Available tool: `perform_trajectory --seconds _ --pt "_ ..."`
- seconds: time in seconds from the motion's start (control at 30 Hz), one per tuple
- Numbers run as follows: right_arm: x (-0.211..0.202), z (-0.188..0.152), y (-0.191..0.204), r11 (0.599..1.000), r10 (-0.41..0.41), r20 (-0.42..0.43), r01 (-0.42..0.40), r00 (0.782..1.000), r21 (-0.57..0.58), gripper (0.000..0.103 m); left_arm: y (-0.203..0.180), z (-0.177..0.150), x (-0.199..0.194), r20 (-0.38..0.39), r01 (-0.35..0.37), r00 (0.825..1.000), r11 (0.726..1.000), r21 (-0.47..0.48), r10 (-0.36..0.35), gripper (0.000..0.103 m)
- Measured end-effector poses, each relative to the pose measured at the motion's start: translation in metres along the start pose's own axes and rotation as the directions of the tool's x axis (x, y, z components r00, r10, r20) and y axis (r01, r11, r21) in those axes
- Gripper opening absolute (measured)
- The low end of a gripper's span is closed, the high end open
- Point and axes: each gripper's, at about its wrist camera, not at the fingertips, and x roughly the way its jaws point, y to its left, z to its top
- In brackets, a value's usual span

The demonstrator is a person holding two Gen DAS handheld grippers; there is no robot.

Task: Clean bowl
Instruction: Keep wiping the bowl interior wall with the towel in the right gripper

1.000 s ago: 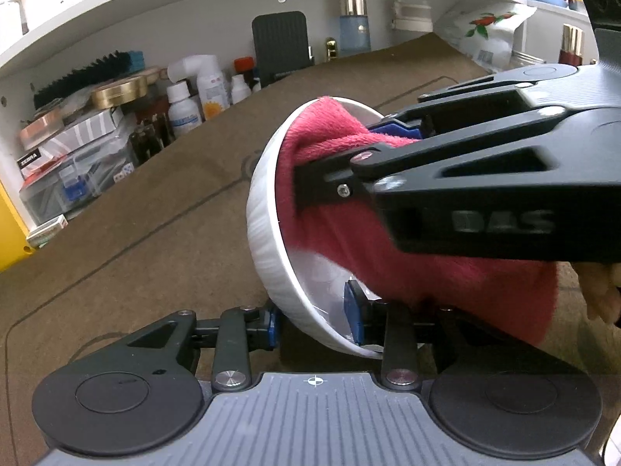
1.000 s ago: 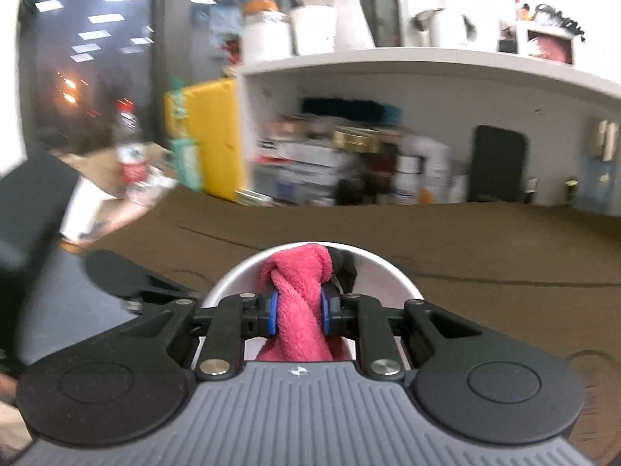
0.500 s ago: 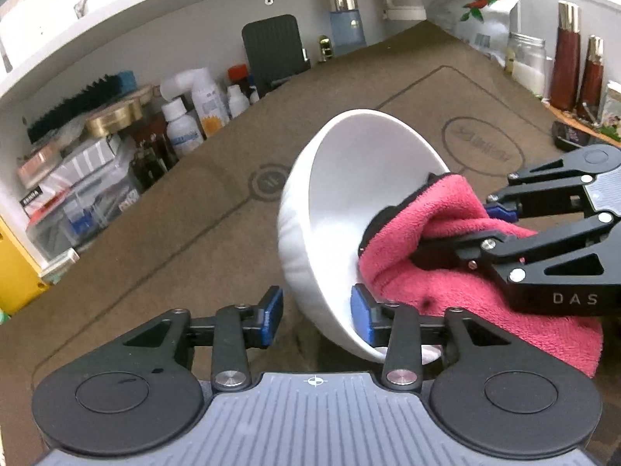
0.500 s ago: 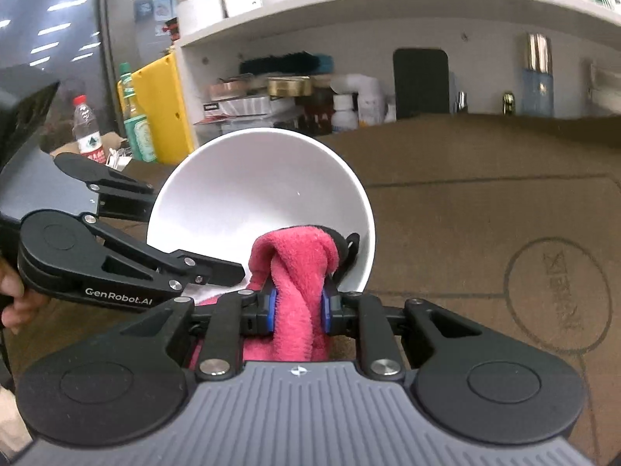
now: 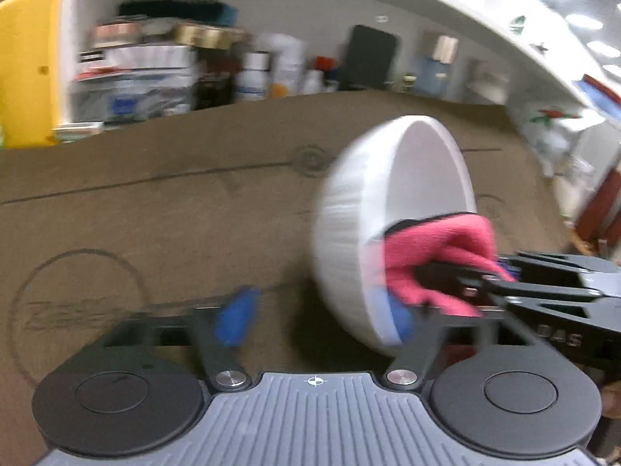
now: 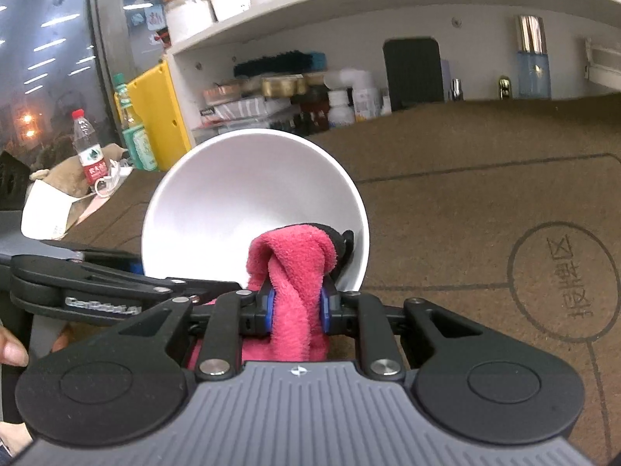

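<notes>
A white bowl (image 5: 349, 217) is tipped on its side above the brown mat, its mouth facing my right gripper (image 5: 485, 283). That gripper (image 6: 297, 306) is shut on a folded pink towel (image 6: 295, 264), which presses against the bowl's (image 6: 240, 194) lower inner wall. My left gripper (image 5: 318, 316) stands open with its jaws wide apart. Its right blue pad (image 5: 399, 322) sits at the bowl's lower rim, and its left pad (image 5: 236, 310) is well clear of the bowl. In the right wrist view the left gripper (image 6: 134, 268) reaches the bowl's lower left edge. The left wrist view is motion-blurred.
A brown mat (image 6: 465, 209) with printed lines and a circle mark (image 6: 562, 283) covers the table. At the back, a white shelf (image 6: 349, 4) holds bottles and boxes (image 6: 349, 105). A yellow box (image 6: 155, 112), a water bottle (image 6: 89, 151) and a person's fingers (image 6: 11, 349) are at the left.
The left jaws have spread much wider. The left camera has swung, so the bowl now shows its outer side at right. The towel stays at the bowl's lower wall.
</notes>
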Motion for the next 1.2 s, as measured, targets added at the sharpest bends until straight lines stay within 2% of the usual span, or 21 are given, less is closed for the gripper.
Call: perform_trajectory --seconds 0.1,0.33,0.57,0.6,0.67,0.8,0.87,0.93,1.1,1.13,1.17,1.2 --pt "-0.002 -0.002 0.011 0.997 -0.047 -0.007 0.047 0.999 -0.064 0.022 -0.011 0.003 0.001 0.010 -0.025 1.000 0.991 0.134 0.024 0.021" --pt "0.000 0.009 0.024 0.986 -0.080 0.039 0.085 0.996 -0.143 0.020 -0.026 0.008 -0.003 -0.046 -0.012 0.999 0.945 0.327 0.029 0.024" --pt "0.004 0.025 0.037 0.973 -0.094 0.102 0.113 0.990 -0.202 0.020 -0.024 0.004 -0.004 -0.077 0.014 0.997 0.943 0.333 0.013 0.029" --pt "0.004 0.028 0.040 0.973 -0.077 0.110 0.099 0.991 -0.207 0.020 -0.023 0.004 -0.004 -0.079 0.016 0.997 0.943 0.333 0.011 0.029" --pt "0.004 0.034 0.045 0.978 0.016 0.120 0.010 0.993 -0.208 0.021 -0.022 0.004 -0.004 -0.083 0.020 0.996 0.943 0.331 0.008 0.030" --pt "-0.001 0.030 0.049 0.956 0.161 0.068 -0.138 0.985 -0.260 0.021 -0.012 0.007 -0.005 -0.100 0.047 0.995 0.949 0.312 -0.017 0.030" --pt "-0.007 0.027 0.046 0.947 0.204 0.052 -0.184 0.978 -0.263 0.020 -0.009 0.008 -0.005 -0.102 0.051 0.995 0.948 0.313 -0.020 0.030" --pt "-0.018 0.025 0.045 0.954 0.182 0.056 -0.163 0.982 -0.251 0.020 -0.008 0.010 -0.005 -0.101 0.044 0.995 0.947 0.319 -0.012 0.030" --pt "-0.023 0.008 0.029 0.980 -0.010 0.040 0.018 0.999 -0.200 0.020 -0.009 0.013 -0.004 -0.107 0.044 0.994 0.941 0.336 -0.008 0.029" --pt "-0.020 0.005 0.025 0.983 -0.025 0.029 0.030 0.999 -0.182 0.020 -0.010 0.015 -0.003 -0.110 0.044 0.994 0.940 0.339 -0.006 0.030" --pt "-0.015 0.002 0.019 0.986 -0.038 0.017 0.041 0.999 -0.159 0.020 -0.010 0.016 -0.003 -0.111 0.040 0.994 0.938 0.345 -0.002 0.031" --pt "-0.011 0.000 0.017 0.988 -0.043 0.012 0.044 0.999 -0.148 0.021 -0.011 0.017 -0.002 -0.112 0.037 0.994 0.935 0.352 0.003 0.039"
